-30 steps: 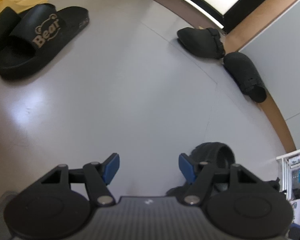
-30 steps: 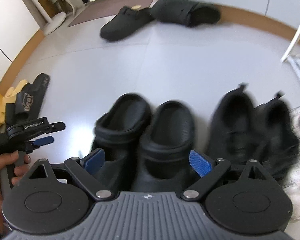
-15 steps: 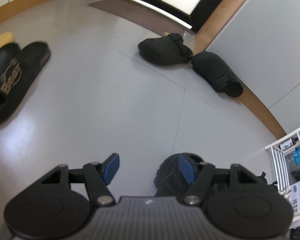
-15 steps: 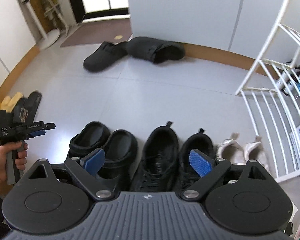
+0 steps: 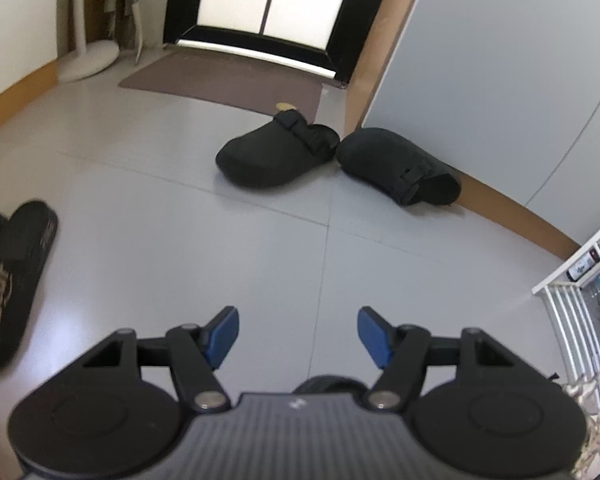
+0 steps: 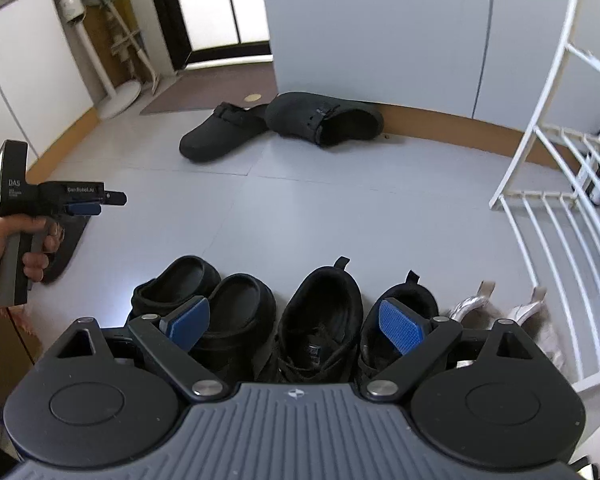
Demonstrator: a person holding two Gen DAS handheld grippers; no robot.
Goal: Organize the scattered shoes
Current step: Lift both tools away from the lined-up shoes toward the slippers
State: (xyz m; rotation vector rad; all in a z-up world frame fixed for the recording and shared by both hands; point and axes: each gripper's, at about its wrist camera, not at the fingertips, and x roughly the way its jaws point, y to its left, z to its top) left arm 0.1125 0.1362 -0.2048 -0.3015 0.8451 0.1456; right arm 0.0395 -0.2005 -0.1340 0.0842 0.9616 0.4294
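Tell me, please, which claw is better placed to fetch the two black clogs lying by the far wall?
Probably the left claw: open, empty, aimed at the black clogs across bare floor. The right claw, also open, hangs over the lined-up shoes.

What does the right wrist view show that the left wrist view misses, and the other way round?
Only the right wrist view: the lined-up row of black clogs, black sneakers and pale shoes, plus the hand holding the left tongs.
Only the left wrist view: the Bear slide with its logo readable.
Both: the two black mules by the wall, the doormat, the white rack. Both tongs (right tongs) are open and empty.
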